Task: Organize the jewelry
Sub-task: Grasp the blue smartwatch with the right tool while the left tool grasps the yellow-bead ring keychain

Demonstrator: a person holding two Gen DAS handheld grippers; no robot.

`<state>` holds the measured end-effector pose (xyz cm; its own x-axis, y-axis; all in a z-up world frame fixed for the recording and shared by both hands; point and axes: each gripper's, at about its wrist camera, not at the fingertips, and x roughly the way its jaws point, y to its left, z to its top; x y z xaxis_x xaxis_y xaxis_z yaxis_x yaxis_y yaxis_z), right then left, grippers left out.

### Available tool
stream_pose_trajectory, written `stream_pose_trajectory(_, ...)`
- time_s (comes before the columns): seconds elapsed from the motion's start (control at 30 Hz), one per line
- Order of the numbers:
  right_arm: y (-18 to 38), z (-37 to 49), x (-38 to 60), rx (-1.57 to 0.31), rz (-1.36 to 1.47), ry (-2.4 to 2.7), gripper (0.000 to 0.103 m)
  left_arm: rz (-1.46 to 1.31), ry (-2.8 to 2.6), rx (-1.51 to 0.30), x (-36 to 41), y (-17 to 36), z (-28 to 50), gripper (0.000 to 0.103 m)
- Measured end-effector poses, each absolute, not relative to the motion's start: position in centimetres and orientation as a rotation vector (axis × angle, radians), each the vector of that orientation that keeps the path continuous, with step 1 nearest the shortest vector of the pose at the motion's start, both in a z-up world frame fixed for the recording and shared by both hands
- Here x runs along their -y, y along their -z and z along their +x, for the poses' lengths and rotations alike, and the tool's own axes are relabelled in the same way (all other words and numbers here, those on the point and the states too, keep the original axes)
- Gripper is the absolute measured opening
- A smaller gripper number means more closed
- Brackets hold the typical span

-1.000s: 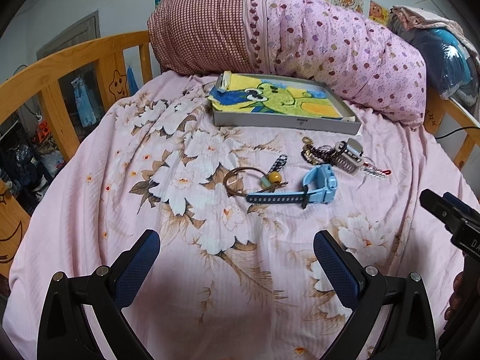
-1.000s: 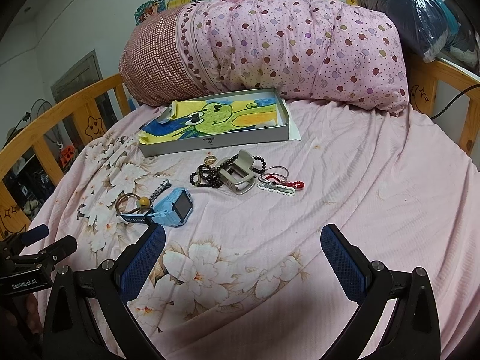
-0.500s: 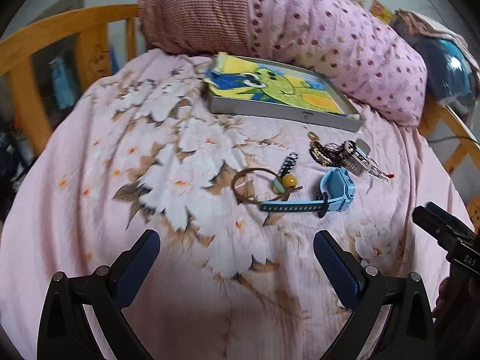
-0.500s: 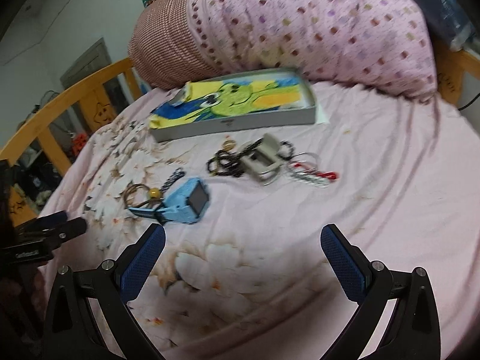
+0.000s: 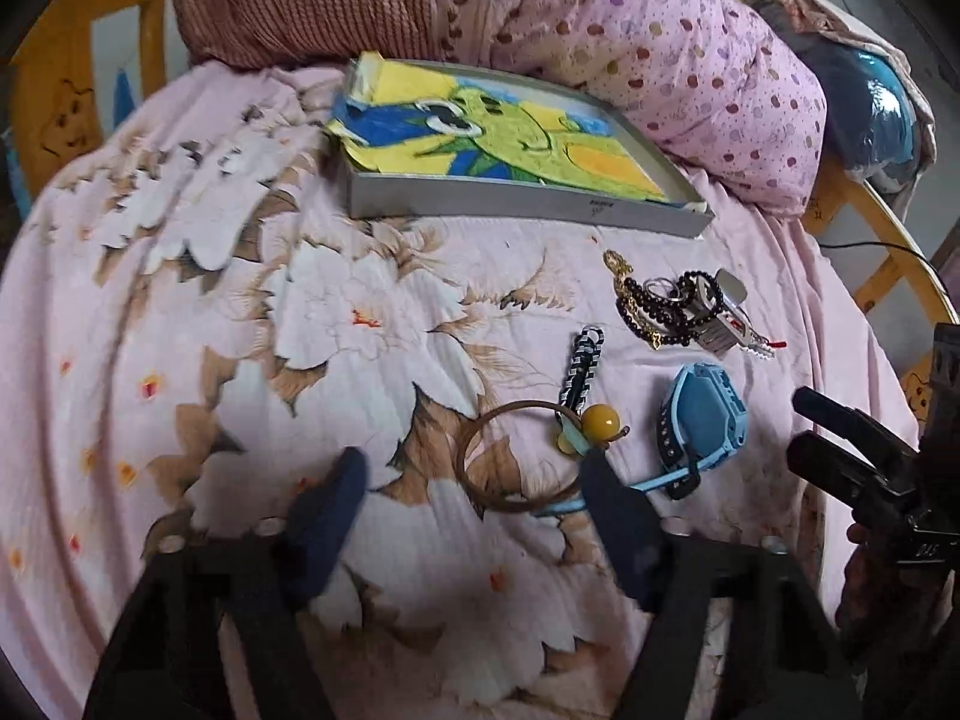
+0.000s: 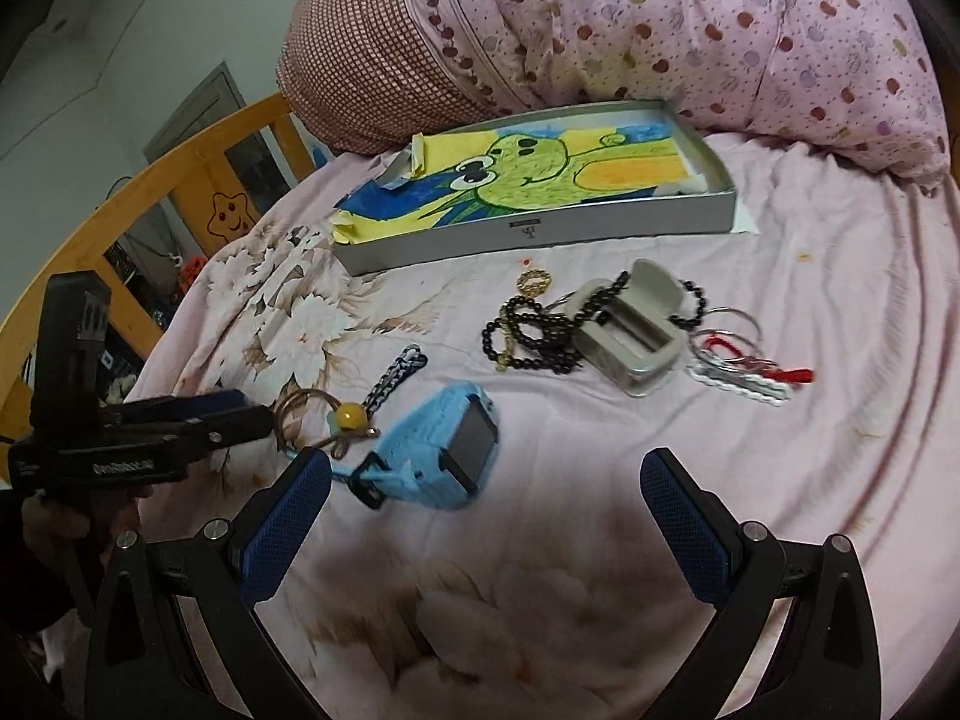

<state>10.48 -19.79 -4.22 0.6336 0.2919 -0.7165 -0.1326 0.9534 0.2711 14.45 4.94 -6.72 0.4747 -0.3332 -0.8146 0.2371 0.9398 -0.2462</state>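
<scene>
My left gripper (image 5: 474, 498) is low over the bedsheet (image 5: 252, 324), jaws parted, nothing held. The brown ring bracelet (image 5: 516, 462) lies right at the tips: its near arc sits between the two pads, closer to my right-side pad (image 5: 618, 516). Its yellow bead (image 5: 602, 422) is on the far rim, with a black-and-white braided cord (image 5: 581, 369) running away from me beyond it. That cord's long axis points toward the tray (image 5: 522, 204), roughly in line with my reach.

The blue watch (image 5: 708, 414) is just to the right of the ring; its strap trails back toward my right-side pad and looks to pass under or against it. I can't tell whether they touch.

My right gripper (image 6: 480, 516) is also spread wide and empty, with the watch nearest its left pad (image 6: 288, 516). The bead-and-case pile (image 6: 606, 330) is farther out, ahead and slightly right.

Judgement: left is nearer the ring, right is nearer the watch. Snag risk is the strap coming along if left closes on the ring.
</scene>
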Motion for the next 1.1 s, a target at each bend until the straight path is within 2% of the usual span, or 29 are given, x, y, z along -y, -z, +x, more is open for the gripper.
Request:
stream_pose_trajectory(0.07, 4.7, 11.2, 19.3, -0.871, 0.222, -0.249, 0.091, -0.094, 0.374, -1.034, -4.7, 7.1, 15.0, 0.046)
stream_pose_trajectory(0.17, 5.5, 12.0, 18.7, -0.908, 0.229, -0.236, 0.075, -0.053, 0.401, -1.057, -3.9, 7.7, 15.7, 0.036)
stream_pose_trajectory(0.23, 6.1, 12.2, 18.4, -0.929, 0.236, -0.227, 0.069, -0.037, 0.395, -1.078, -3.8, 8.2, 16.1, 0.032)
stream_pose_trajectory(0.43, 7.2, 12.6, 18.2, -0.969, 0.261, -0.192, 0.069, -0.018, 0.361, -1.097, -3.4, 8.5, 17.1, 0.023)
stream_pose_trajectory(0.57, 7.2, 12.7, 18.0, -0.967, 0.27, -0.183, 0.047, 0.0, 0.352, -1.099, -3.2, 8.4, 17.0, 0.009)
stream_pose_trajectory(0.7, 7.3, 12.3, 17.9, -0.964, 0.279, -0.193, 0.027, 0.02, 0.326, -1.088, -2.9, 8.0, 16.5, 0.005)
stream_pose_trajectory(0.77, 7.0, 11.9, 17.7, -0.953, 0.261, -0.191, 0.021, 0.018, 0.31, -1.063, -3.0, 7.3, 15.9, 0.004)
stream_pose_trajectory(1.1, 5.3, 11.8, 18.8, -0.908, 0.273, -0.193, 0.017, 0.034, 0.336, -0.917, -2.7, 1.8, 15.2, 0.003)
